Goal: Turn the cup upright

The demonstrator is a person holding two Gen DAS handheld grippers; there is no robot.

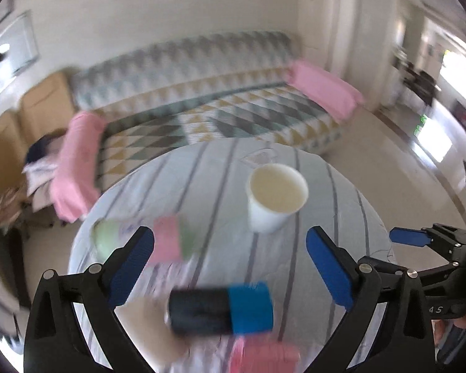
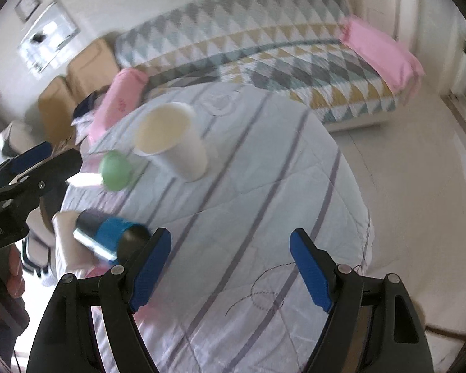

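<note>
Both tongs hang released above the round tabletop [image 2: 264, 186], gripping nothing: the left tongs [image 1: 230, 267] spread wide over a dark-and-blue cylinder [image 1: 220, 309] lying on its side, the right tongs [image 2: 231, 264] spread over bare striped cloth. White and empty, the paper cup [image 1: 275, 200] stands upright near the middle of the tabletop, beyond the blue fingertips [image 1: 329, 270] and untouched, its long axis vertical and its open mouth pointing up; the right wrist view shows it [image 2: 174, 140] leaning only through lens distortion, base on the cloth. A green-and-pink cup [image 1: 146, 242] lies on its side left of it, and something pink [image 1: 264, 356] sits blurred at the near edge. Pale cloth with grey stripes covers the tabletop. Behind it a sofa [image 1: 202, 93] with a triangle-patterned cover and pink cushions [image 1: 324, 88] stands against a cream wall, cardboard boxes [image 1: 43, 99] to its left, on a glossy light floor [image 2: 404, 171].
</note>
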